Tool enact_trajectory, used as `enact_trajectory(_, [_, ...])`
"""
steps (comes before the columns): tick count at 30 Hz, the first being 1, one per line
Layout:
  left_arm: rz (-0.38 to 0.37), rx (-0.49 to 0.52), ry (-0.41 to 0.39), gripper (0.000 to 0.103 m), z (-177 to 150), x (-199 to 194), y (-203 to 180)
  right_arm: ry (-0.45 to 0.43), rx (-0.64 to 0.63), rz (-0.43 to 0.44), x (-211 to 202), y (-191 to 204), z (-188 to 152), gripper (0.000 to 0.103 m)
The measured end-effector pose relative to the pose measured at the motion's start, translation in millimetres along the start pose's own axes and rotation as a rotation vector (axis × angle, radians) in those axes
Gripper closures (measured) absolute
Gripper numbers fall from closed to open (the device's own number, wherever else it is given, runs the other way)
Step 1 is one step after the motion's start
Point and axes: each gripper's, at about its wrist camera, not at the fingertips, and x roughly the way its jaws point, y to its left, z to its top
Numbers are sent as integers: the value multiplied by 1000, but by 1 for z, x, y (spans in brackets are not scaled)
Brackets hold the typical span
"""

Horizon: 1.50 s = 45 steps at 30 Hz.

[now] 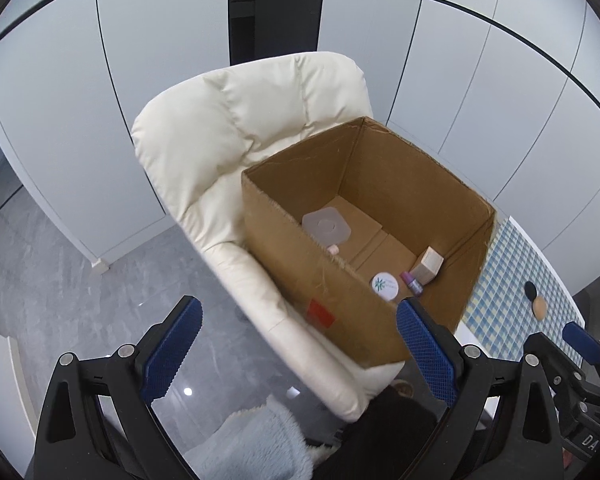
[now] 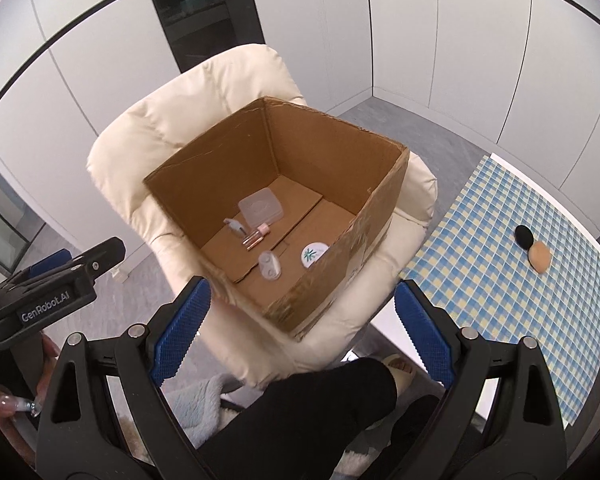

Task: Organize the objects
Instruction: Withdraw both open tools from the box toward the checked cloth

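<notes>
Left to right I log: my left gripper (image 1: pixel 298 344), jaws wide apart and holding nothing; a cardboard box (image 2: pixel 364 216) on a cream armchair (image 2: pixel 140 136), holding a clear case (image 2: pixel 260 207), lip-gloss tube (image 2: pixel 256 235), and round white jar (image 2: pixel 314 255). Then my right gripper (image 2: pixel 302 320), equally wide and empty; black (image 2: pixel 523 235) and tan (image 2: pixel 539 257) sponges touching on the checked tablecloth (image 2: pixel 500 304).
</notes>
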Motion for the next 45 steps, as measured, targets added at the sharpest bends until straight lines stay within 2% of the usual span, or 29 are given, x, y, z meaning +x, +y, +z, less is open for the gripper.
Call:
enact_trajectory(12, [0, 35, -6, 5, -22, -29, -2, -13, 4, -1, -39, 9, -39, 8])
enact_trajectory(29, [5, 122, -7, 5, -38, -43, -34, -24, 48, 6, -58, -7, -62, 8])
enact_trajectory(37, [2, 161, -4, 5, -38, -39, -49, -37, 92, -5, -59, -25, -64, 8])
enact_trajectory(45, [-25, 225, 10, 5, -43, -27, -80, -31, 176, -35, -52, -60, -71, 8])
